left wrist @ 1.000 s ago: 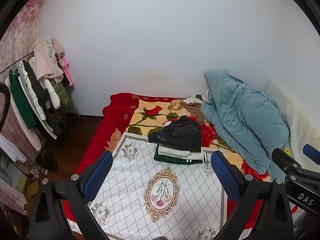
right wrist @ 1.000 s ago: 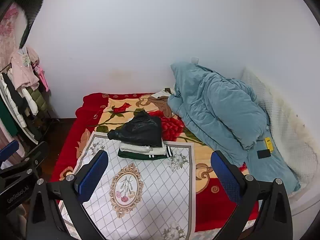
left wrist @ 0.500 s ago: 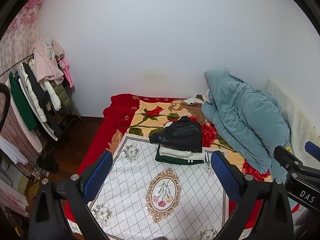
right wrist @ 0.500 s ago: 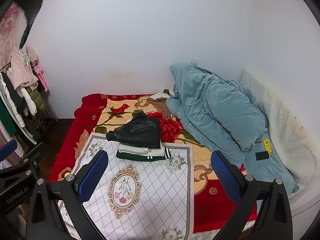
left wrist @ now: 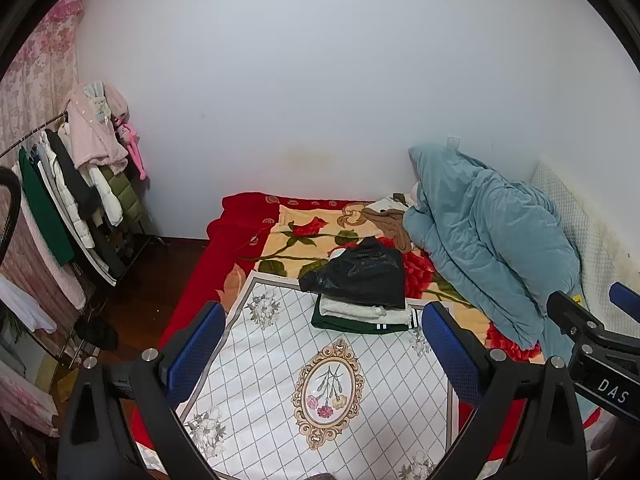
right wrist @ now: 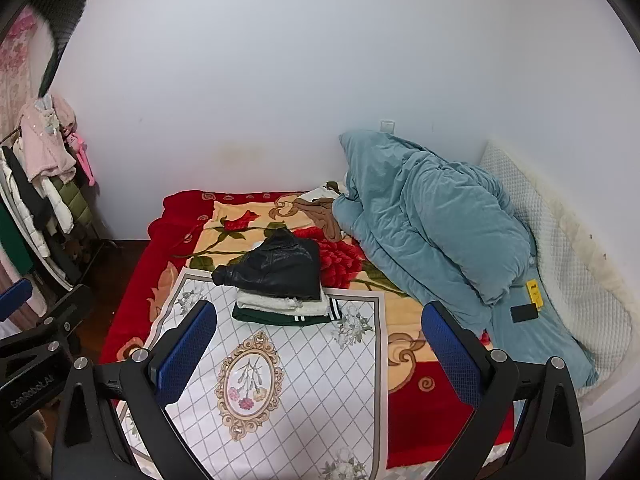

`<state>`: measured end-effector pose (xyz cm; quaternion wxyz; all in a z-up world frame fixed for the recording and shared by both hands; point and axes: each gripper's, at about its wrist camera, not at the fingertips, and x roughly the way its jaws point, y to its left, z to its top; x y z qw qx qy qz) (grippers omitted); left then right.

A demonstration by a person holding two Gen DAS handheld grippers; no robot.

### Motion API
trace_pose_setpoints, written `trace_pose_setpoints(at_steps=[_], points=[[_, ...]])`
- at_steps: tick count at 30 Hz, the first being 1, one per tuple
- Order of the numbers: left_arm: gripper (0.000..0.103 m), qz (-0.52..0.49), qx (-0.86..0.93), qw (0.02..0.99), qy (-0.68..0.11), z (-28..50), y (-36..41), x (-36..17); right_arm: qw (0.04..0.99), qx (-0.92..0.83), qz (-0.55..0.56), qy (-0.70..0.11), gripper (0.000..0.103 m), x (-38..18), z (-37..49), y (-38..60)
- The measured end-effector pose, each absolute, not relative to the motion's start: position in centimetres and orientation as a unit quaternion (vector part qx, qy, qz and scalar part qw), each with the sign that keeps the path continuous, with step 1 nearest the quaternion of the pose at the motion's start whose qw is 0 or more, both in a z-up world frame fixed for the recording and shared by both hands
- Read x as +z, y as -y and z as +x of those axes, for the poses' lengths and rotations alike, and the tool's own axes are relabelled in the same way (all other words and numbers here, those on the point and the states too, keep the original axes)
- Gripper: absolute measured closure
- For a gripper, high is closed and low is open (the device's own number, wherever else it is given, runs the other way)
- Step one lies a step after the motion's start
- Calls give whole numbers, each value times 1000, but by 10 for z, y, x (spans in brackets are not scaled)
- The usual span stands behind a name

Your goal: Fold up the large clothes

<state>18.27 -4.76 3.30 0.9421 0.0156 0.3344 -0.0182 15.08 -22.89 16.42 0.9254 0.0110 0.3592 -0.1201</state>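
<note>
A stack of folded clothes sits on the bed: a black leather jacket (left wrist: 362,274) on top, a white garment (left wrist: 360,312) under it, a dark green one (left wrist: 340,323) at the bottom. The stack also shows in the right wrist view (right wrist: 280,280). It rests at the far edge of a white patterned mat (left wrist: 304,376). My left gripper (left wrist: 320,344) is open and empty, held above the mat short of the stack. My right gripper (right wrist: 318,344) is open and empty too. Each gripper shows at the edge of the other's view.
A teal quilt (left wrist: 492,248) is heaped at the right of the bed, with brown cloth (left wrist: 386,222) beside it. A red floral blanket (right wrist: 180,240) covers the bed. A clothes rack (left wrist: 68,208) stands at the left over dark floor.
Both views have drifted slightly; the stack and bed sit a little lower and nearer in frame. Both grippers stay open and empty.
</note>
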Motion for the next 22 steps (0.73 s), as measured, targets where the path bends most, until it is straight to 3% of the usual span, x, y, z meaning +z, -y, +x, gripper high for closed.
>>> trace_pose_setpoints(at_steps=[22], points=[[3, 14, -18, 942, -335, 183, 48, 36, 925, -122, 10, -359, 0, 165, 145, 232]])
